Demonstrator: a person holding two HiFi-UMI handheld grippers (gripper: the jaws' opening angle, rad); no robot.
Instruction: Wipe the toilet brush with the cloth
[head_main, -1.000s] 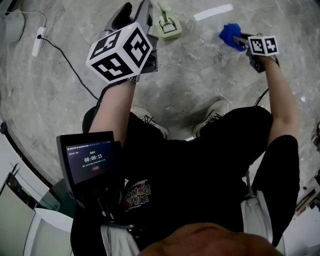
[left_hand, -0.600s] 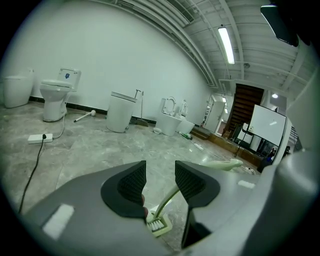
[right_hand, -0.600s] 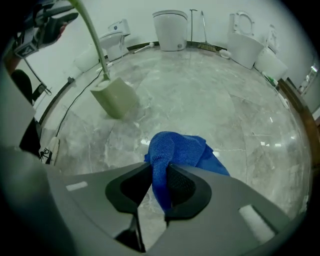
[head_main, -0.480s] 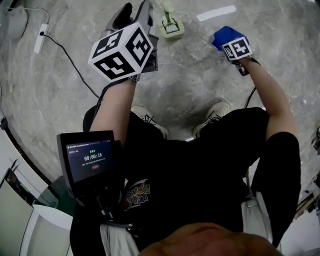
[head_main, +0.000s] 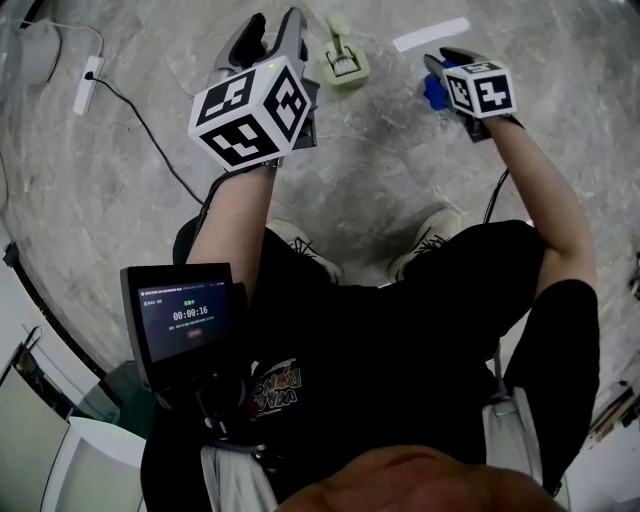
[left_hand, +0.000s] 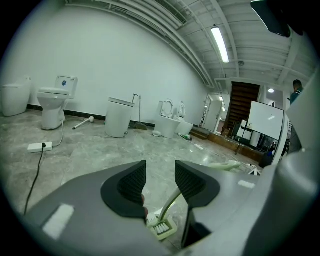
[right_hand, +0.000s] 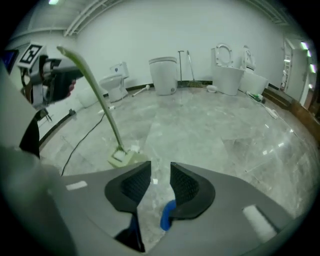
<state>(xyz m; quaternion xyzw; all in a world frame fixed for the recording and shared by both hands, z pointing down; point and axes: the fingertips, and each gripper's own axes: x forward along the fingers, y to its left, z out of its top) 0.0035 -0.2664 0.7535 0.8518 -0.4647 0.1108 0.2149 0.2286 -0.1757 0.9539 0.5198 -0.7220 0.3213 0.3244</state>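
My right gripper (right_hand: 160, 168) has swung in towards the pale green, long-handled plastic toilet brush (head_main: 343, 58) and lifted a little, and its jaws are opening as it goes. In the right gripper view, bare grey marble floor (head_main: 380, 160) shows between the ribbed pads. The soft blue cloth (head_main: 434, 95) is only two slivers low at the roots of the jaws, so the pads are not pressing on it, and I cannot tell whether it is caught there. A second ago the cloth bunched out ahead of that gripper; now the head view shows just a scrap of blue beside it. My left gripper (left_hand: 160, 168) and the brush have kept their place. I judge that wiping has not begun, and that I may need to take the cloth afresh before it can rub the brush. The brush stands with its head on the floor just beside my left gripper, whose jaws stand apart with nothing between the pads. Only the right gripper view shows the full curved shaft rising to that gripper's tip, though not whether they touch. Only the left gripper view shows the white bristles. The head view foreshortens the handle but shows the cloth apart from the brush.
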